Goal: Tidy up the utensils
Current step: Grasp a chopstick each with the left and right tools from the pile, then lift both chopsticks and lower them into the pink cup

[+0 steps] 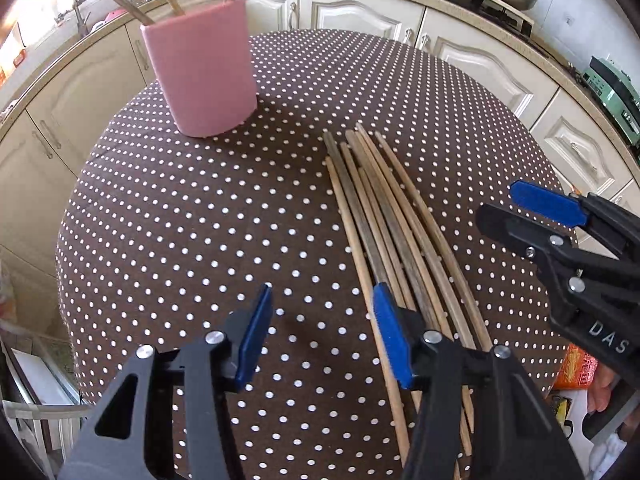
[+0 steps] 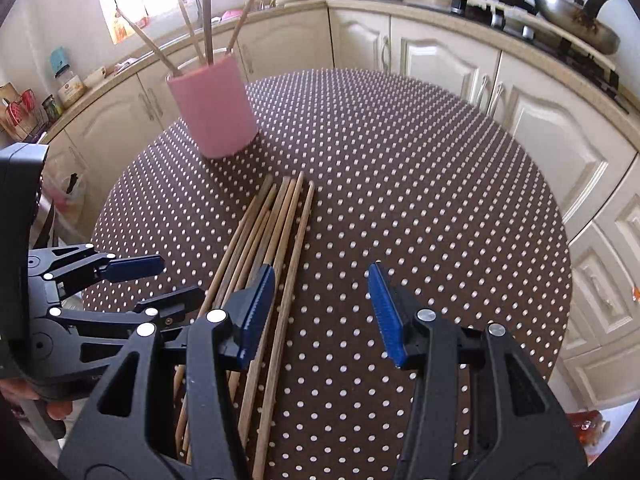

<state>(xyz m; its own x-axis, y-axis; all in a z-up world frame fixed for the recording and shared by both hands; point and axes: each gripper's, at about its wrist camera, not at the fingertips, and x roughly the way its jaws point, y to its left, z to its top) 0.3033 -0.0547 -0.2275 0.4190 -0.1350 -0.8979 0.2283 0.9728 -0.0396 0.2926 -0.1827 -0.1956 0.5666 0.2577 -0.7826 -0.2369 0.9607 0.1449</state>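
Dotted tablecloth (image 1: pixel 200 220), loose chopsticks' (image 1: pixel 384 216) near ends hidden under both grippers' fingers (apart, empty)

1. We see a bundle of wooden chopsticks (image 1: pixel 394 216) lying flat on the table, side by side and partly overlapping, some pale, some darker and worn.
2. A pink cylindrical holder (image 2: pixel 214 110) stands upright beyond their far tips, apart from them.
3. Chopsticks in the holder (image 2: pixel 206 16) lean outward; we count perhaps four.
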